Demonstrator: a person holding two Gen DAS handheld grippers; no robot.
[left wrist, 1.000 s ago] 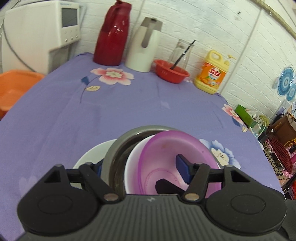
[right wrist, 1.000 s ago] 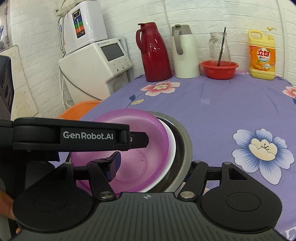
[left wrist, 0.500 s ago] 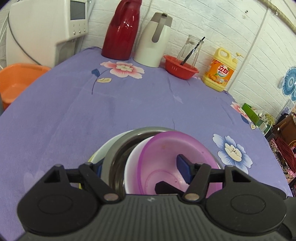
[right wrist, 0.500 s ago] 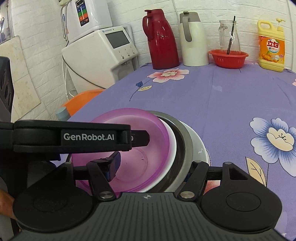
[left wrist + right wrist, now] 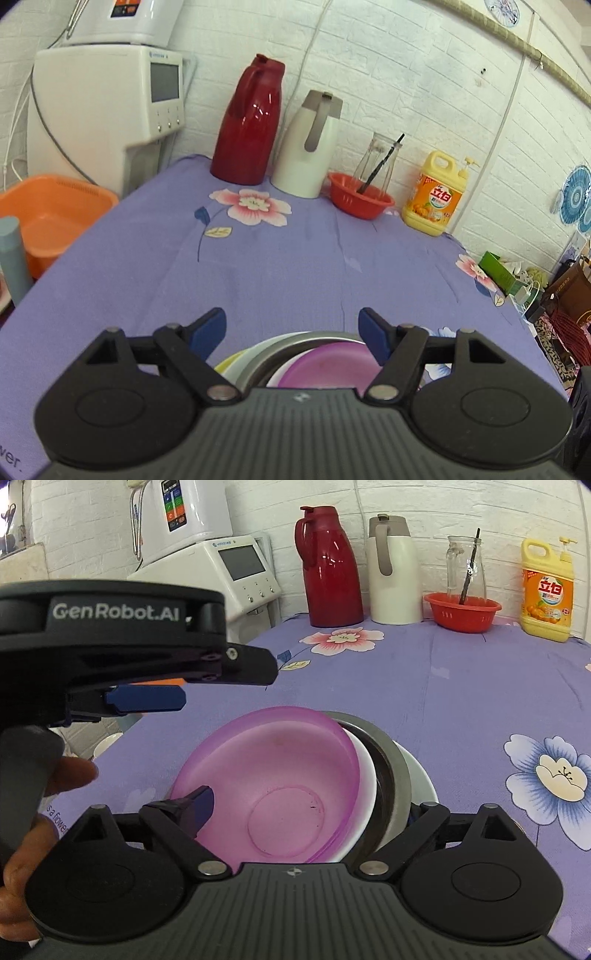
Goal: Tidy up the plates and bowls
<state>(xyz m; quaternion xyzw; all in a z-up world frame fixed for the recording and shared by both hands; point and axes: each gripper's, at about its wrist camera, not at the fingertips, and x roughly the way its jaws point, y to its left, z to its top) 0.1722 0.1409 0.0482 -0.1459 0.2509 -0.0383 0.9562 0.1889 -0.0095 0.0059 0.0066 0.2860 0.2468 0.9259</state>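
A stack of nested dishes sits on the purple flowered tablecloth: a purple bowl (image 5: 273, 771) inside a white bowl (image 5: 364, 771), inside a steel bowl (image 5: 388, 760), on a white plate (image 5: 421, 779). My right gripper (image 5: 306, 812) grips the stack, one finger inside the purple bowl, the other hidden outside the steel bowl. My left gripper (image 5: 293, 330) is open and empty, raised above the stack's rim (image 5: 325, 354); it also shows in the right wrist view (image 5: 147, 698) up left of the bowls.
At the table's far edge stand a red thermos (image 5: 251, 122), a white thermos (image 5: 310, 144), a red basket (image 5: 360, 199) with a glass jar, and a yellow detergent bottle (image 5: 437, 194). A white dispenser (image 5: 107, 110) and an orange basin (image 5: 48, 214) are to the left.
My left gripper has opened, let go of the bowls and lifted up and back. The stack has been set down on the cloth. My right gripper still holds it.
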